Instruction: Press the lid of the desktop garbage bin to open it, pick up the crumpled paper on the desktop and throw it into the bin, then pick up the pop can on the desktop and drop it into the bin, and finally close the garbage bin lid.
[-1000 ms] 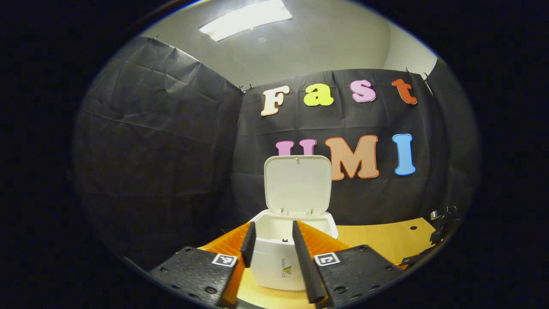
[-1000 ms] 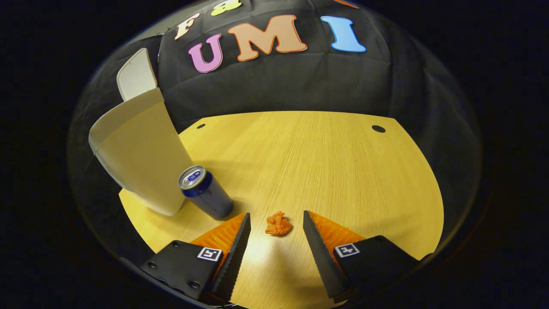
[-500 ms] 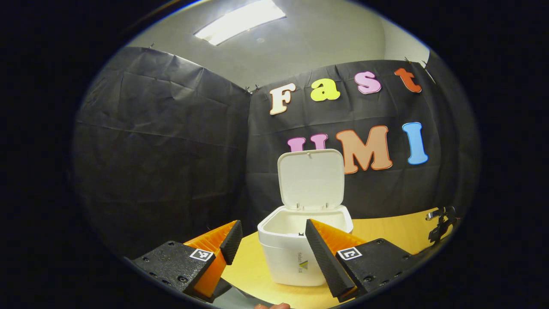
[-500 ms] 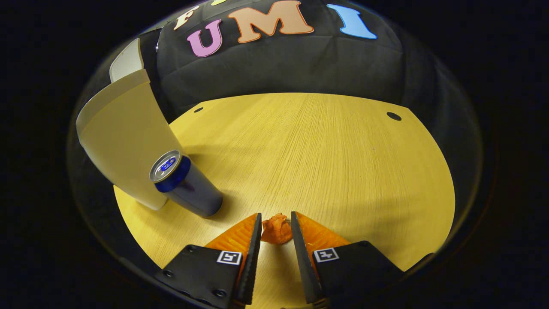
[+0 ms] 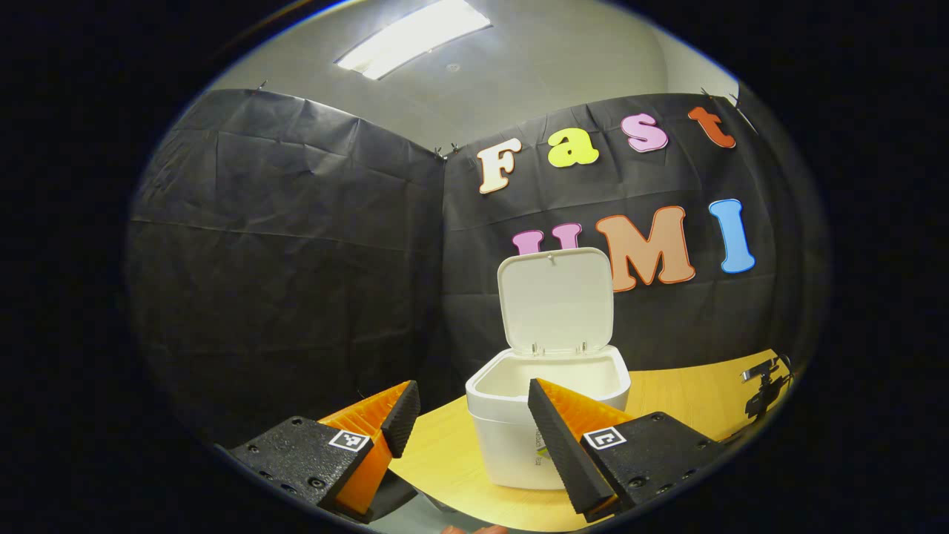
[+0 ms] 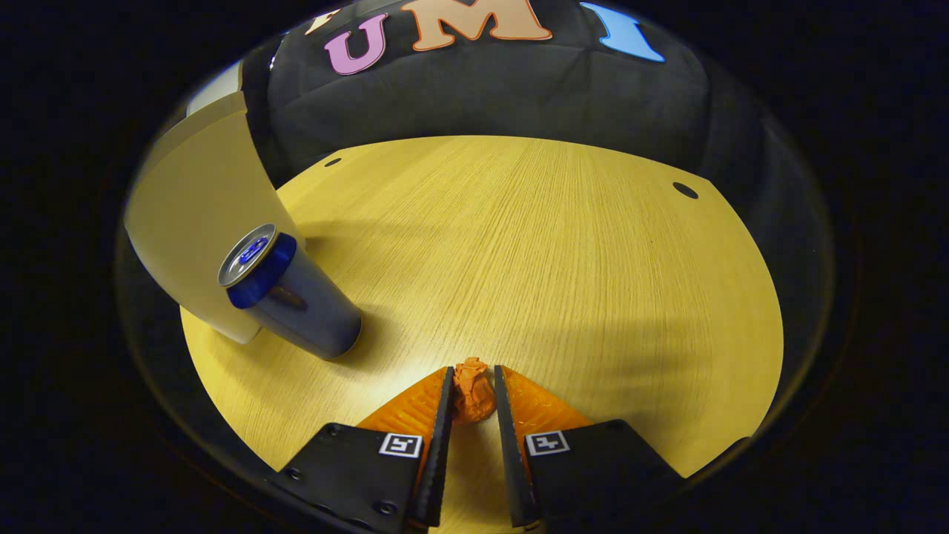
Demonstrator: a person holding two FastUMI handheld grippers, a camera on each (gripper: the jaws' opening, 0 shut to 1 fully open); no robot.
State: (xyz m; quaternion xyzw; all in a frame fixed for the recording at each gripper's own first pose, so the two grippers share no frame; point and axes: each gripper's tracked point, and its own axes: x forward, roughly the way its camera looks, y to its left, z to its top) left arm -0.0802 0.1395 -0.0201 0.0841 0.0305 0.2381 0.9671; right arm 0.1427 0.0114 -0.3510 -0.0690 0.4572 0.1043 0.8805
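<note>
Right hand-held gripper (image 6: 471,397) pinched narrow on the crumpled paper (image 6: 473,389), low over the near surface (image 6: 534,245). Left hand-held gripper (image 5: 467,419) spread wide, holding nothing, before the bin (image 5: 545,415) with lid (image 5: 556,300) raised. Pop can (image 6: 285,293) upright at left, just beside the bin. Risks: light wad slipping from a shallow pinch; swing toward the bin clipping the can and toppling it.

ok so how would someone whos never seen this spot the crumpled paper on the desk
Start at the wooden desktop in the right gripper view, where the white bin and the upright pop can stand at the left. The crumpled paper is nearer the camera, pinched in the right gripper. It is the one small, orange, wrinkled lump, unlike the smooth metal can.
</note>
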